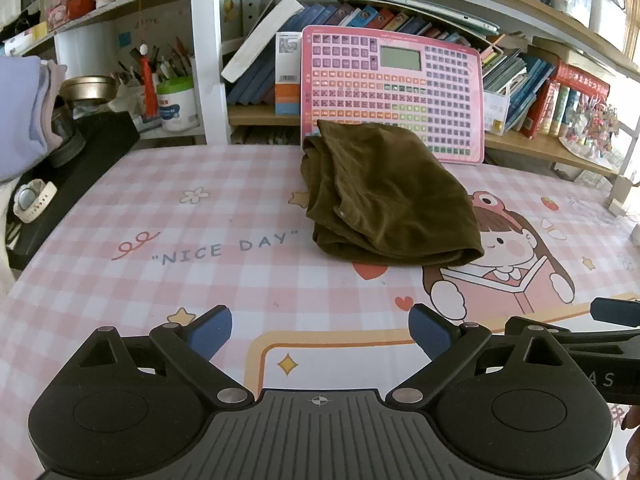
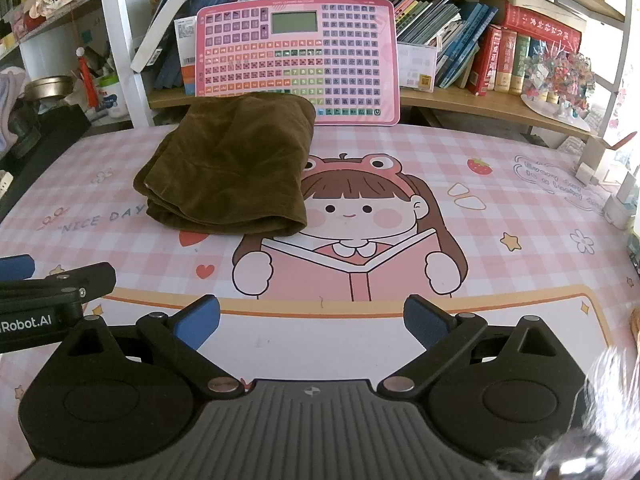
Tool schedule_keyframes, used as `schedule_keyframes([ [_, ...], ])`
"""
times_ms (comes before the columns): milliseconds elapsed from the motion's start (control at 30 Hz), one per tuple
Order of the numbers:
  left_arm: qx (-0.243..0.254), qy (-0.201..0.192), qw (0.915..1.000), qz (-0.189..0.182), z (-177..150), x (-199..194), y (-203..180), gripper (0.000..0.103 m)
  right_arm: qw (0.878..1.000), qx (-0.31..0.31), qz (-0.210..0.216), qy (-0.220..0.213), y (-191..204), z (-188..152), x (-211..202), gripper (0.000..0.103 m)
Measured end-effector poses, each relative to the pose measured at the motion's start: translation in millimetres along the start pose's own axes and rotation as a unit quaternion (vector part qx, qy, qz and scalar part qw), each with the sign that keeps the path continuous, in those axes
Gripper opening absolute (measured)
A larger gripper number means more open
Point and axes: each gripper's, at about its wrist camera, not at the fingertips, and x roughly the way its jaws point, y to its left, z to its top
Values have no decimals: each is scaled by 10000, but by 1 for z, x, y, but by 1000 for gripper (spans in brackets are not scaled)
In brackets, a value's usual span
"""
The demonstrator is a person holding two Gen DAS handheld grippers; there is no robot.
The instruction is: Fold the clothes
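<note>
An olive-brown garment [image 1: 384, 196] [image 2: 232, 168] lies folded in a thick bundle on the pink checked desk mat [image 1: 160, 240] [image 2: 500, 200], toward the back. My left gripper [image 1: 320, 334] hovers over the mat's near edge, open, blue pads wide apart with nothing between them. My right gripper [image 2: 312, 322] is beside it on the right, also open and holding nothing. Both stand well short of the garment. The right gripper's fingertip [image 1: 614, 312] shows at the left wrist view's right edge; the left gripper's arm [image 2: 56, 284] shows at the right wrist view's left edge.
A pink learning tablet [image 1: 394, 88] [image 2: 298, 60] leans against the bookshelf just behind the garment. Books [image 2: 500, 52] fill the shelves. A black box [image 1: 72, 168] with a white watch [image 1: 34, 200] sits at the left, with a pen cup [image 1: 176, 100]. Small boxes [image 2: 616, 184] stand at the right edge.
</note>
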Motion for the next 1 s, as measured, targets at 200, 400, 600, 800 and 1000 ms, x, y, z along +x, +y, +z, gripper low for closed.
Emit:
schedule_keyframes([
  [200,8,21,10000,11,1,0,0,97,10000,16,1,8,0,-1,0,99],
  [400,-2,34,10000,-1,1,2,-1,97,10000,20,4,22,-1,0,2,99],
  [600,-6,49,10000,0,1,3,0,97,10000,21,7,37,-1,0,3,99],
  [800,-22,62,10000,28,1,3,0,101,10000,24,9,50,-1,0,4,99],
  [1000,-51,57,10000,-25,1,3,0,103,10000,59,-5,73,-1,-1,6,99],
])
